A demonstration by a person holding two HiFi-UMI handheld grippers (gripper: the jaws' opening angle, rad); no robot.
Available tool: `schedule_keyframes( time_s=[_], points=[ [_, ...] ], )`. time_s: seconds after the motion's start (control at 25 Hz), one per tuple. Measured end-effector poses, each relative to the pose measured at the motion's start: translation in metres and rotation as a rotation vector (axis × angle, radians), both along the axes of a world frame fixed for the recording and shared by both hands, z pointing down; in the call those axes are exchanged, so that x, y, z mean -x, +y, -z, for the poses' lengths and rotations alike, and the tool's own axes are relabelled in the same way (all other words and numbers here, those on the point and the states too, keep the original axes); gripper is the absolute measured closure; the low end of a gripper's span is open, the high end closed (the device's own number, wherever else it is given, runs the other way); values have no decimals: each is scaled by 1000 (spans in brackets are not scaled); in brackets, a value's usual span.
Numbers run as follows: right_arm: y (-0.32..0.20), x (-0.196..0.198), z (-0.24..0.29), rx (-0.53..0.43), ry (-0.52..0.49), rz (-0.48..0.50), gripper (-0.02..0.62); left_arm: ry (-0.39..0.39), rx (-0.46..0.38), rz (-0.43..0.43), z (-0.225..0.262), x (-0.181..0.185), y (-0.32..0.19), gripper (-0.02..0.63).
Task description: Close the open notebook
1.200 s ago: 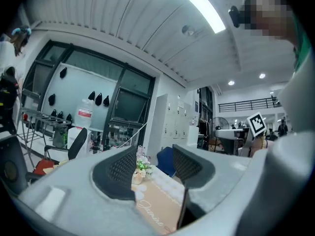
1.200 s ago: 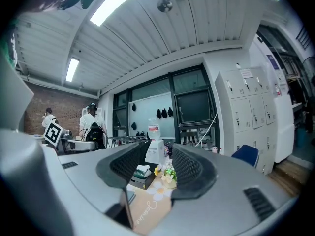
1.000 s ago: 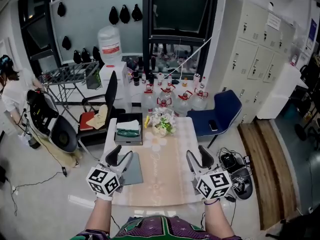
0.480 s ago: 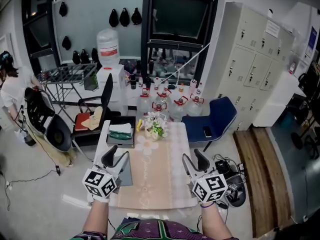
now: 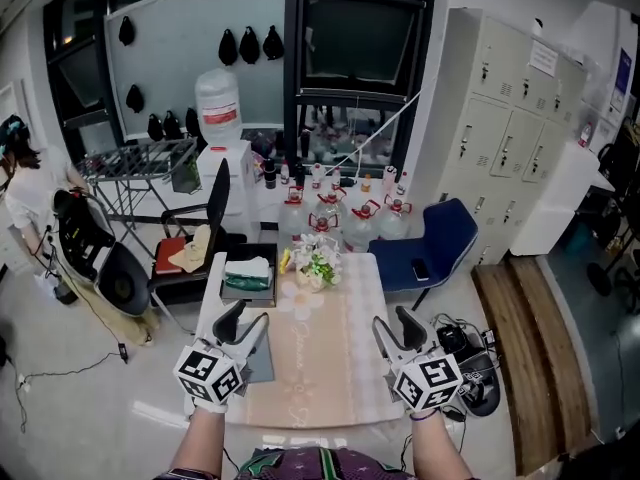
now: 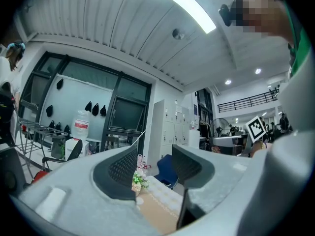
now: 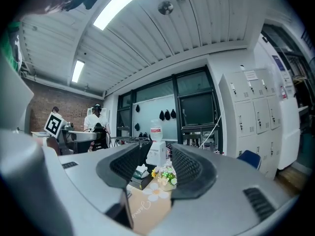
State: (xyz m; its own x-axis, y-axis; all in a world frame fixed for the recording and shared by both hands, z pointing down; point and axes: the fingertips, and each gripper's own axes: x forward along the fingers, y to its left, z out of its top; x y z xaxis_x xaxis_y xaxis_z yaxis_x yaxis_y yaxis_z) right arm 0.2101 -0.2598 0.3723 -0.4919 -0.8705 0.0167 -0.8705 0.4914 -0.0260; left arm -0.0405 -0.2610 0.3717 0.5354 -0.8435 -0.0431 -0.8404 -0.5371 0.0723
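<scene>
A flat grey notebook (image 5: 263, 360) lies on the left side of the table (image 5: 320, 368), on the beige runner's edge; I cannot tell if it is open. My left gripper (image 5: 246, 320) hovers over the notebook's near left part and hides some of it. Its jaws are open with nothing between them, as the left gripper view also shows (image 6: 152, 167). My right gripper (image 5: 398, 328) hangs open and empty over the table's right edge, and in its own view (image 7: 155, 163) it looks level along the runner. Neither gripper touches the notebook.
At the table's far end stand a small flower pot (image 5: 318, 265) and a dark tissue box (image 5: 248, 273). Several water bottles (image 5: 345, 213) sit on the floor behind. A blue chair (image 5: 440, 238) is at the right, a black chair (image 5: 215, 203) at the left, and a person (image 5: 25, 183) at the far left.
Both grippers have drifted slightly while staying open and empty. The head view has shifted, so the table sits a little lower and smaller. The notebook has not moved.
</scene>
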Motion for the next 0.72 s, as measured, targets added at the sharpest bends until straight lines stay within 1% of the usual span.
schedule_keyframes(
  time_s=[0.16, 0.32, 0.48, 0.6, 0.72],
  points=[
    [6, 17, -4, 1, 32, -20, 393, 13, -9, -34, 0, 15, -3, 377],
    [17, 36, -7, 9, 36, -50, 393, -16, -16, -92, -3, 24, 4, 377],
    [31, 60, -9, 23, 53, -68, 393, 20, 1, -122, -4, 42, 11, 377],
    [40, 70, -10, 19, 52, -79, 393, 17, -1, -138, -5, 52, 16, 377],
    [44, 71, -5, 7, 28, -85, 393, 22, -6, -132, -1, 58, 20, 377]
  ],
)
